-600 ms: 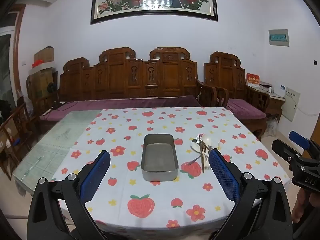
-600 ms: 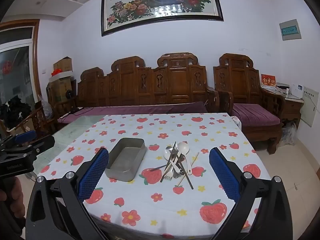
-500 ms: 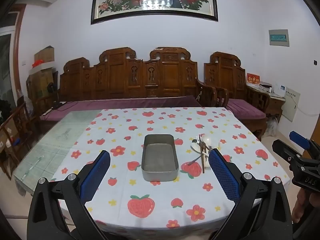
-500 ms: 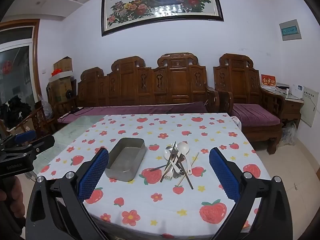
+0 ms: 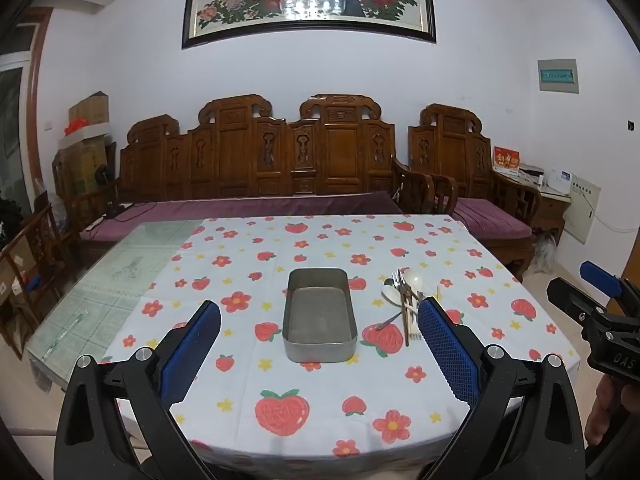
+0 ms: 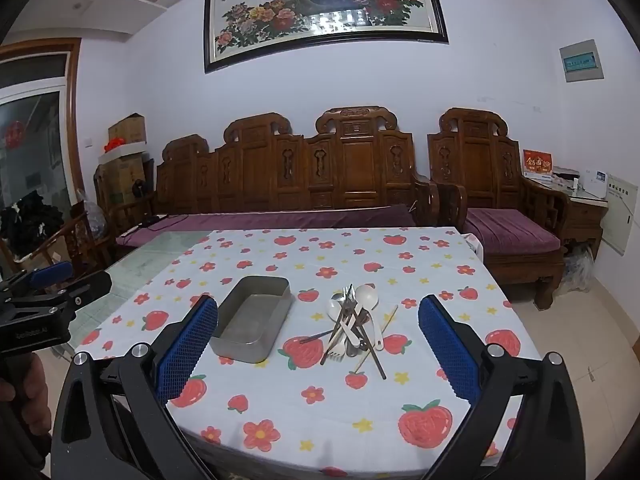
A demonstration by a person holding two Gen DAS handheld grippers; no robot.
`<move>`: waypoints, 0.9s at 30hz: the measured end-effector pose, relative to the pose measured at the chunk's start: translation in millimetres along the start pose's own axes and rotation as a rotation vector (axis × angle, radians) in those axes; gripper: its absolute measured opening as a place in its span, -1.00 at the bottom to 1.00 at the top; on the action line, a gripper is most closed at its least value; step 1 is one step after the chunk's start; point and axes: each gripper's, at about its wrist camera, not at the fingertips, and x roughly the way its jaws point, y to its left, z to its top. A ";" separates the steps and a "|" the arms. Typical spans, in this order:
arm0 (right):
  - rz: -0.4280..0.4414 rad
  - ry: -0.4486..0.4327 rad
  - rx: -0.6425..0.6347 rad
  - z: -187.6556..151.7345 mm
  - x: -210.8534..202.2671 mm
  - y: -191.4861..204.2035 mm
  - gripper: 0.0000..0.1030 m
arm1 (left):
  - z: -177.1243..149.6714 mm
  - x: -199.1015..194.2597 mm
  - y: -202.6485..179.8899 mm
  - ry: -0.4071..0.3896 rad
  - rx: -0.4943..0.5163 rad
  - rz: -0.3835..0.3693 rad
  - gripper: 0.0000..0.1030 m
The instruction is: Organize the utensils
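A pile of utensils (image 6: 354, 328) lies on the strawberry-print tablecloth (image 6: 320, 392): spoons, forks and chopsticks crossing one another. Left of it stands an empty grey metal tray (image 6: 254, 318). In the left wrist view the tray (image 5: 320, 316) sits straight ahead and the utensils (image 5: 404, 300) lie to its right, partly behind my right blue pad. My left gripper (image 5: 319, 352) is open and holds nothing, short of the table's near edge. My right gripper (image 6: 318, 350) is open too, hovering before the near edge, with nothing between its fingers.
The cloth covers the right part of a glass-topped table (image 5: 104, 280). A carved wooden sofa (image 5: 280, 168) with purple cushions stands behind the table, and an armchair (image 6: 500, 208) at the right. A person's hand holds each gripper's handle at the frame edges.
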 end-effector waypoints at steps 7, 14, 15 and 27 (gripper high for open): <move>0.001 0.001 0.000 1.4 -0.7 -0.5 0.95 | 0.1 -0.1 0.2 -0.001 -0.001 0.000 0.85; -0.003 0.001 0.000 1.8 0.0 0.2 0.95 | 0.0 -0.2 0.1 0.000 0.000 0.000 0.85; -0.002 0.001 0.001 1.5 0.5 1.0 0.95 | 0.0 -0.5 0.0 0.000 0.000 -0.001 0.85; -0.001 0.001 0.001 1.5 0.3 0.1 0.95 | -0.2 -0.9 0.4 0.000 -0.004 -0.008 0.85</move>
